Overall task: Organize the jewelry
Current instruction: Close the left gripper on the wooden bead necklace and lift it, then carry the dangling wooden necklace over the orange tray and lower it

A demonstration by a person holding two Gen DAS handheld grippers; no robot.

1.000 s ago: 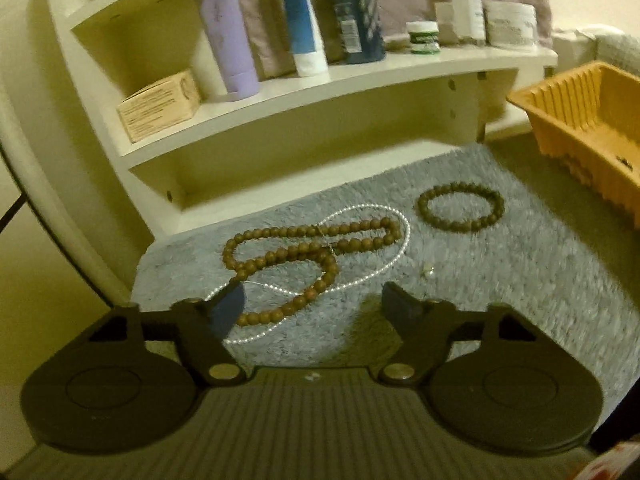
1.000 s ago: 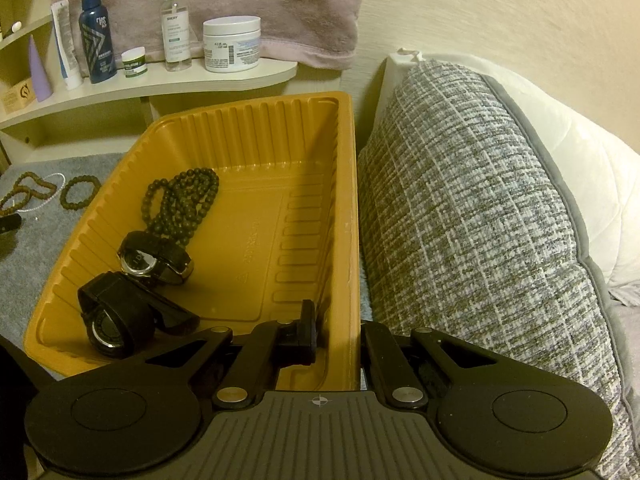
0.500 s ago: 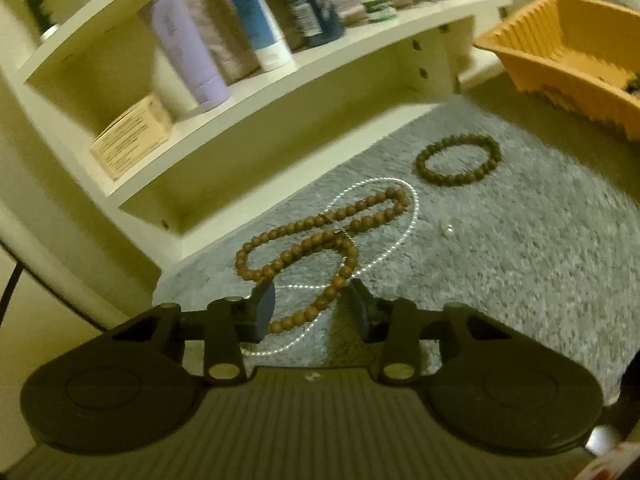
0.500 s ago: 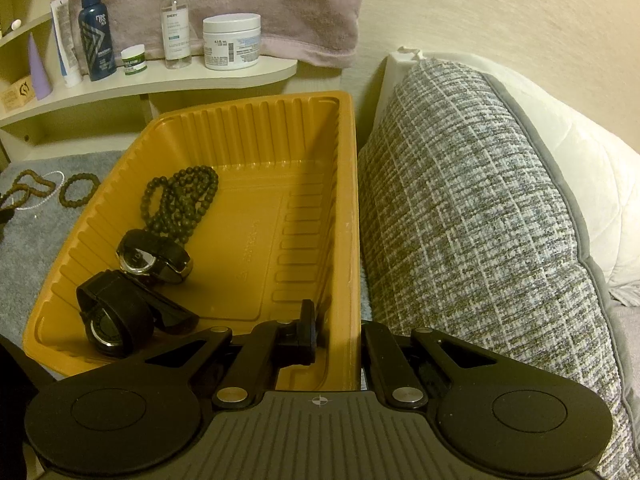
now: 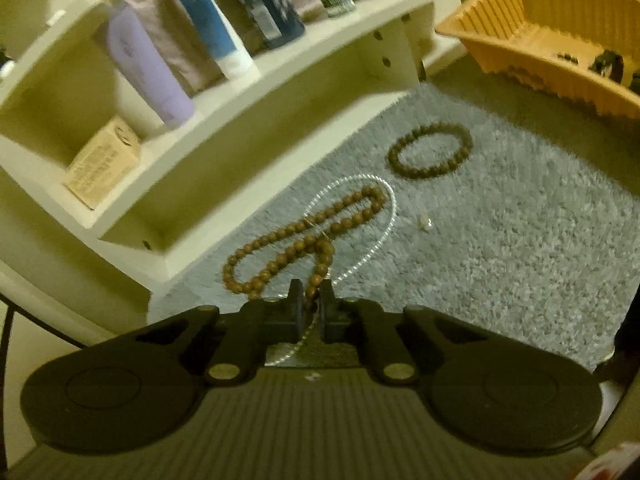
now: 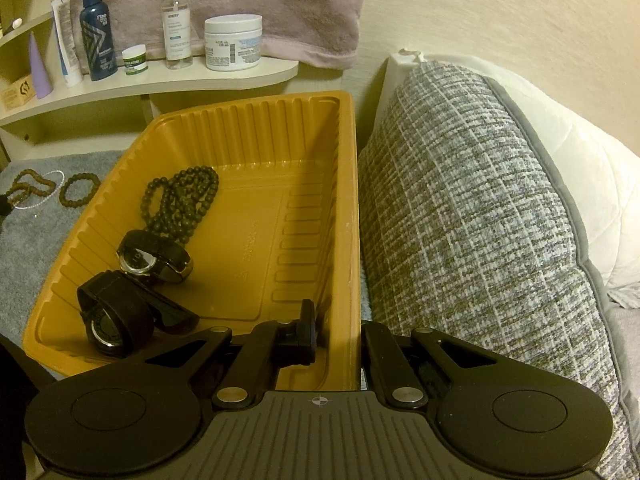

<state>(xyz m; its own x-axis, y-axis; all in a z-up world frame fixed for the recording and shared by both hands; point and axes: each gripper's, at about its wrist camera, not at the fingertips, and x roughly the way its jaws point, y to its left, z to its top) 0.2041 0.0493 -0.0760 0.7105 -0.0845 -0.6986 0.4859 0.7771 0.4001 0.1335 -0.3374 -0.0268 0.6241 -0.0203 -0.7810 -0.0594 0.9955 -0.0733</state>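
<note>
Right now the left gripper (image 5: 308, 307) is pinching its two fingers onto the near end of the brown wooden bead necklace (image 5: 298, 248), with a bead or two sitting between the pads and only a thin gap showing. From that pinch the necklace is running away toward one o'clock in the left wrist view, a long doubled loop lying flat on the grey shaggy mat (image 5: 500, 240), its long axis slanting from lower left to upper right. A thin pearl strand (image 5: 384, 220) is lying tangled around and under the same beads, part of it passing beneath the fingers, so a lift may well drag it along. Farther out at one o'clock, clear of the necklace, a darker bead bracelet (image 5: 430, 150) is lying as a closed ring, and a small pale bead (image 5: 425, 222) is sitting loose on the mat between them. The orange plastic tray (image 5: 532, 12) is waiting at two o'clock, well apart from the held end. The right gripper (image 6: 336, 330) is clenching the near corner wall of that tray (image 6: 348, 208), one finger inside and one outside, seemingly steadying it. Inside, at ten o'clock from those fingers, two black watches (image 6: 132, 280) and a dark bead necklace (image 6: 180, 204) are already lying. The left hand is the nearer one, and the carry should be going rightward.
</note>
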